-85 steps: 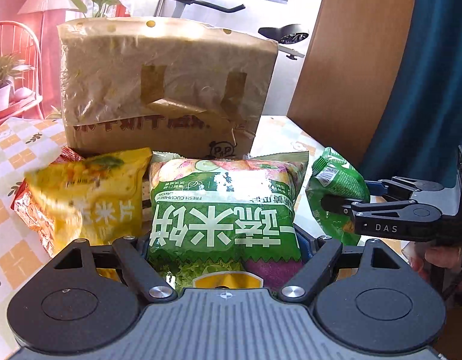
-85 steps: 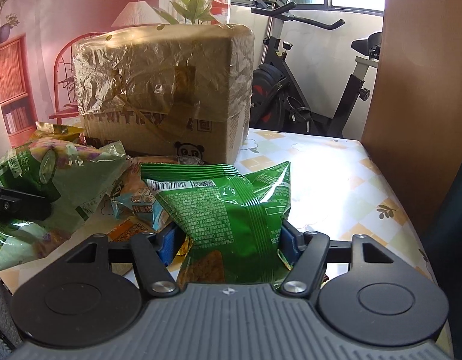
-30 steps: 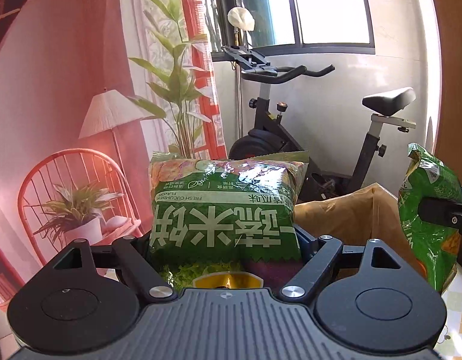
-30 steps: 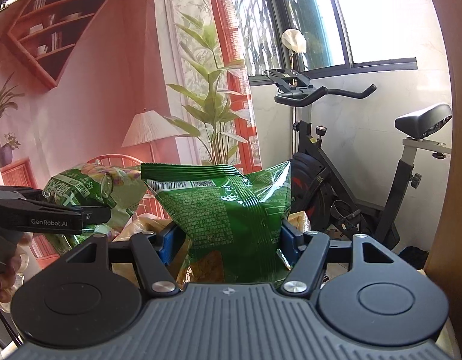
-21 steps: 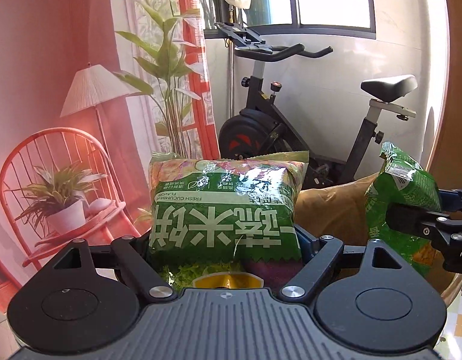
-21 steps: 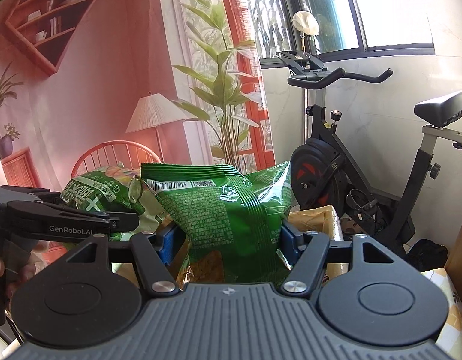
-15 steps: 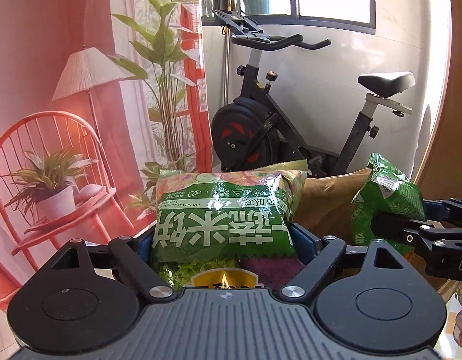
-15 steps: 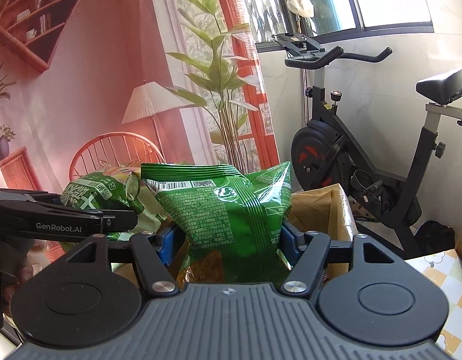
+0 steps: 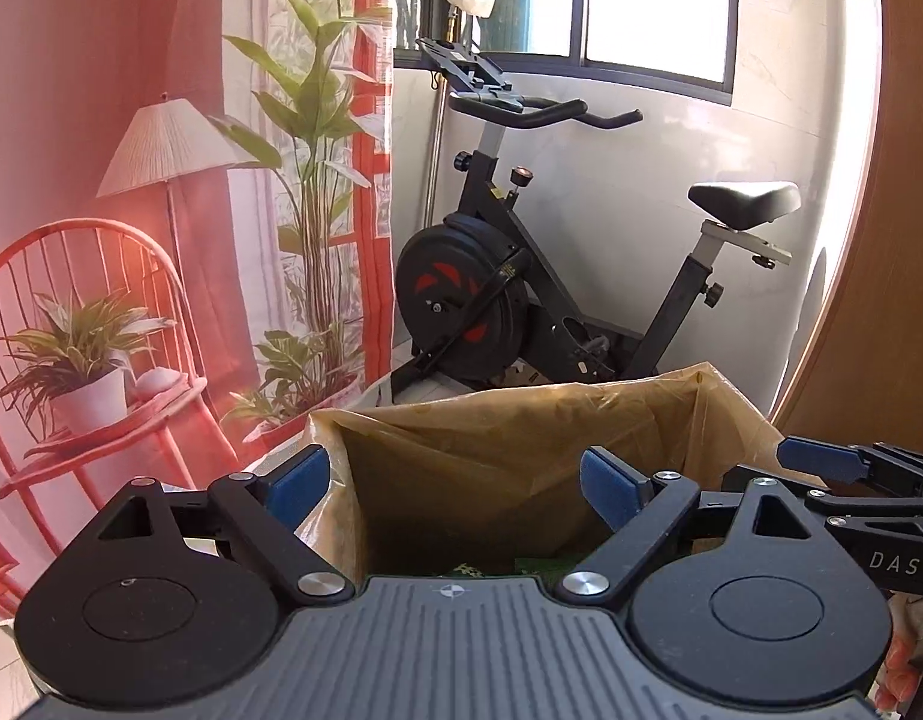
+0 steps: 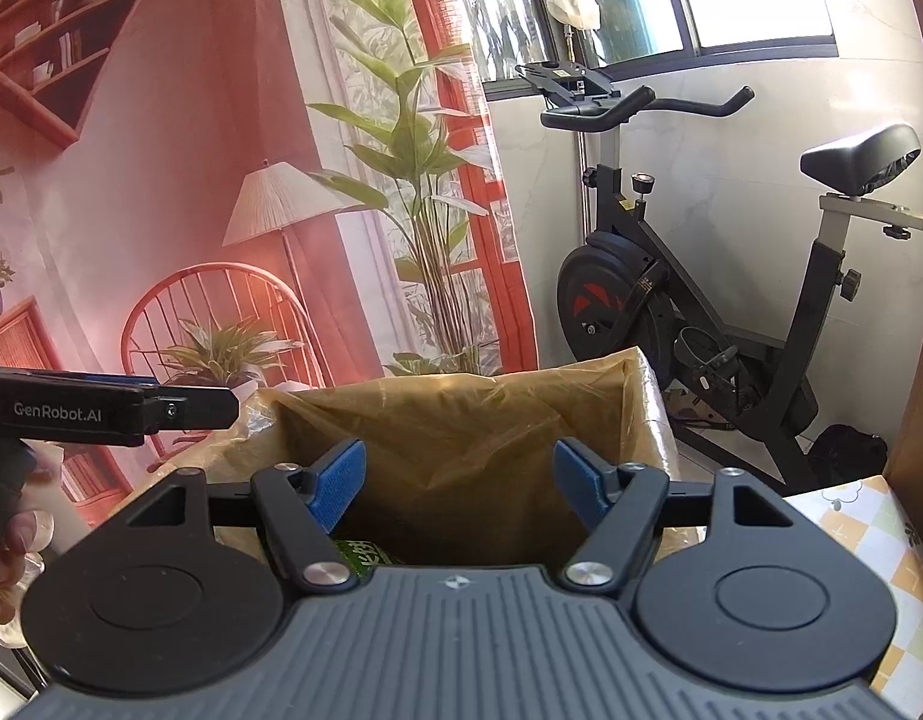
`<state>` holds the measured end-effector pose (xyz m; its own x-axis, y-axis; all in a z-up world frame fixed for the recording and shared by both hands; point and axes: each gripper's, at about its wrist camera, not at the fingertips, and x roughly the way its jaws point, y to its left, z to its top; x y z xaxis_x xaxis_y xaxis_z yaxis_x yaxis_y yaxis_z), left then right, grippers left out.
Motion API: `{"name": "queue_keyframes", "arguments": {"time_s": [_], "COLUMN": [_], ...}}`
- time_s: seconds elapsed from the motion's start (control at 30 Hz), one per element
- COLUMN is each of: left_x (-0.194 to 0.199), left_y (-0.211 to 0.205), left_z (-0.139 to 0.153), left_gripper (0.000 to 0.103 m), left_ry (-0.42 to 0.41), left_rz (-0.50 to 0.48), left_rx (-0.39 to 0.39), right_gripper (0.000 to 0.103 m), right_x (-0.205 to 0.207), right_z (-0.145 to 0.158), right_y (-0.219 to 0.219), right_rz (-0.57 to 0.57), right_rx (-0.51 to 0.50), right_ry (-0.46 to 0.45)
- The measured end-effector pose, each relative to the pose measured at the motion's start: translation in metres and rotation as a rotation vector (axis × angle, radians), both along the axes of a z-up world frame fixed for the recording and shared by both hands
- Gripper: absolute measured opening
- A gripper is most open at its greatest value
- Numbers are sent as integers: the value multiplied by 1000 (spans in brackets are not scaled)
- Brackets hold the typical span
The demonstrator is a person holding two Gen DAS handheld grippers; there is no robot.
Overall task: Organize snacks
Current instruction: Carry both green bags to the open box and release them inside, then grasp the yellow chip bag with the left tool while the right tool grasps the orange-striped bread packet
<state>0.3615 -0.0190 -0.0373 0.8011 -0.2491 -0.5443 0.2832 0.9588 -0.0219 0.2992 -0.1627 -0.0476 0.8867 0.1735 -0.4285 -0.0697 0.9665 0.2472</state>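
Observation:
Both grippers hover side by side over the open top of a cardboard box [image 9: 521,420] lined with yellowish plastic; it also shows in the right wrist view [image 10: 461,420]. My left gripper [image 9: 455,474] is open and empty. My right gripper [image 10: 458,477] is open and empty. A sliver of green snack bag [image 10: 359,555] shows deep in the box in the right wrist view, and a bit of green packaging [image 9: 521,567] in the left wrist view. The right gripper's arm [image 9: 851,480] shows at the right of the left view; the left gripper's arm [image 10: 101,408] shows at the left of the right view.
A black exercise bike [image 9: 521,300] stands behind the box by a window. A red chair with a potted plant [image 9: 83,360] and a floor lamp [image 9: 161,150] are part of the pink backdrop. A checked tablecloth [image 10: 869,528] shows at the right. A wooden panel [image 9: 893,240] stands right.
Both grippers have opened and let go of their green snack bags, which dropped into the box. Both had risen from the table to above the box before that.

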Motion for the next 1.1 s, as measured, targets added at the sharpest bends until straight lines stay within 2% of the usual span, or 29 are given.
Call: {"name": "queue_keyframes", "arguments": {"time_s": [0.13,0.27,0.47,0.77,0.83,0.93,1.0,1.1], "left_x": [-19,-50,-97,-163,-175,-185,-191,-195], "left_y": [19,43,62,88,93,95,95,95], "left_z": [12,26,21,-40,-58,-82,-98,-117], "left_gripper": [92,92,92,94,94,94,94,93], "left_ry": [-20,-65,-108,-98,-77,-13,23,76], "left_rz": [22,47,71,145,175,188,181,162], "left_rx": [-51,-103,-31,-5,-24,-61,-63,-70], "right_gripper": [73,85,89,89,88,86,77,71], "right_x": [-18,-40,-77,-126,-136,-150,-158,-169], "right_z": [10,16,10,-41,-56,-81,-99,-124], "right_y": [-5,-10,-1,25,33,45,50,56], "right_rz": [-14,-19,-6,50,64,87,103,112], "right_rx": [10,16,-40,-43,-56,-81,-92,-120], "right_ry": [-14,-33,-45,-13,12,79,135,222]}}
